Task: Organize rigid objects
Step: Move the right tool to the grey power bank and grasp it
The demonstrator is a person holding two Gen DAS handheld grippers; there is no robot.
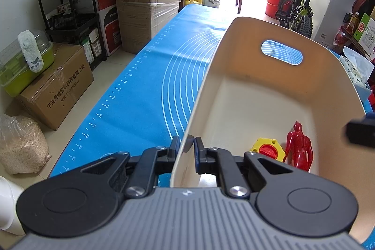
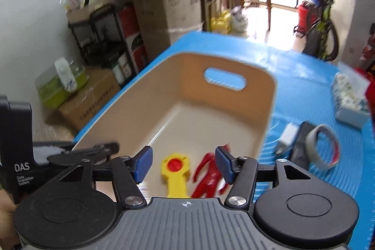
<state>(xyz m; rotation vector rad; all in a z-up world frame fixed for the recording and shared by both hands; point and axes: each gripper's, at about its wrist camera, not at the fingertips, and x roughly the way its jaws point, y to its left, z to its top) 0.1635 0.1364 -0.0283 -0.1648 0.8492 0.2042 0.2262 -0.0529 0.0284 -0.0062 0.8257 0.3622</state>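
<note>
A beige bin (image 1: 211, 76) with a handle slot stands on the blue mat (image 1: 140, 90). My left gripper (image 1: 187, 147) is shut on the bin's near left wall. Inside the bin lie a red toy figure (image 1: 300, 149) and a yellow toy with a red centre (image 1: 267, 149). In the right wrist view my right gripper (image 2: 184, 163) is open and empty, hovering over the near end of the bin (image 2: 267, 109), above the yellow toy (image 2: 175, 170) and the red figure (image 2: 208, 177). The left gripper's body shows at the left of that view.
On the mat (image 2: 304, 76) right of the bin lie a tape roll (image 2: 324, 147), a dark object with a small white box (image 2: 287, 135), and a patterned box (image 2: 349, 100). Cardboard boxes (image 1: 147, 4), a black shelf, a bicycle (image 1: 300, 8) and a chair stand beyond the table.
</note>
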